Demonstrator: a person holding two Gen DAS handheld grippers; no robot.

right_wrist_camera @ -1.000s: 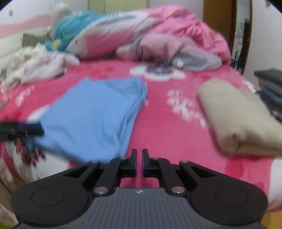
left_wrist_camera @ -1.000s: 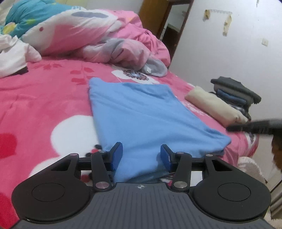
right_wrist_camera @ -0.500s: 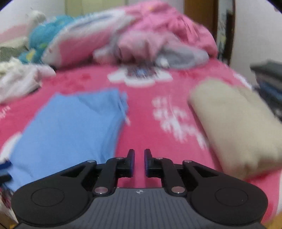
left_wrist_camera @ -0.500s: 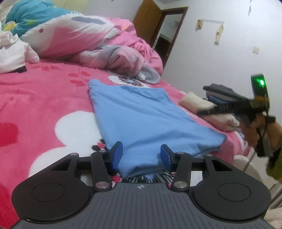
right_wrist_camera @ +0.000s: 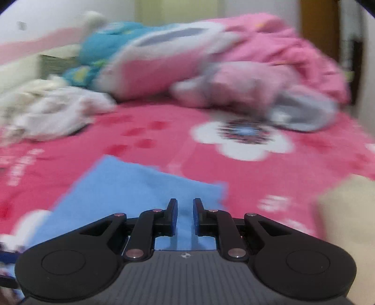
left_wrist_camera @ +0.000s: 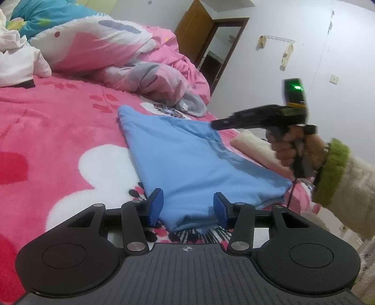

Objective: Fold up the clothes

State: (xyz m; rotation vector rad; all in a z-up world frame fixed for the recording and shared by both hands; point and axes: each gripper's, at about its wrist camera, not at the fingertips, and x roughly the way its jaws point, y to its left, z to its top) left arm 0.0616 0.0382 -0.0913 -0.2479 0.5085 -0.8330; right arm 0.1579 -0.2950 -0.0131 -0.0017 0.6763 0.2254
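Here the folded light-blue garment (left_wrist_camera: 201, 164) lies flat on the pink floral bedspread (left_wrist_camera: 58, 140), its near corner toward the left wrist camera and its far end pointing at the rumpled pink-and-grey duvet (left_wrist_camera: 150, 77). The left gripper (left_wrist_camera: 187, 207) sits low at that near corner with its blue-padded jaws standing apart, one on either side of the cloth's folded edge; the pads (left_wrist_camera: 156, 206) do not press on the fabric, so nothing is grasped there.

The right gripper (right_wrist_camera: 185, 217) hangs above the far part of the same blue garment (right_wrist_camera: 131, 194), seen from its own camera with blue cloth under and between the fingers. Its jaws have just been opening from a closed position and now show a narrow gap, with no cloth pinched in it. From the left wrist view this right gripper (left_wrist_camera: 214, 123) appears as a dark, blurred tool reaching over the garment's right side, held by a hand (left_wrist_camera: 293, 150) in a cream sleeve with a green cuff (left_wrist_camera: 330, 171); a green light (left_wrist_camera: 296, 88) glows on top of it.

Just beside the blue garment on the right lies a folded cream cloth (left_wrist_camera: 255, 147), also at the right edge of the right wrist view (right_wrist_camera: 346, 211). A heap of white clothes (right_wrist_camera: 51, 110) sits farther up the bed on the left, near a turquoise pillow (left_wrist_camera: 46, 14). A brown door (left_wrist_camera: 194, 35) stands open behind the bed.
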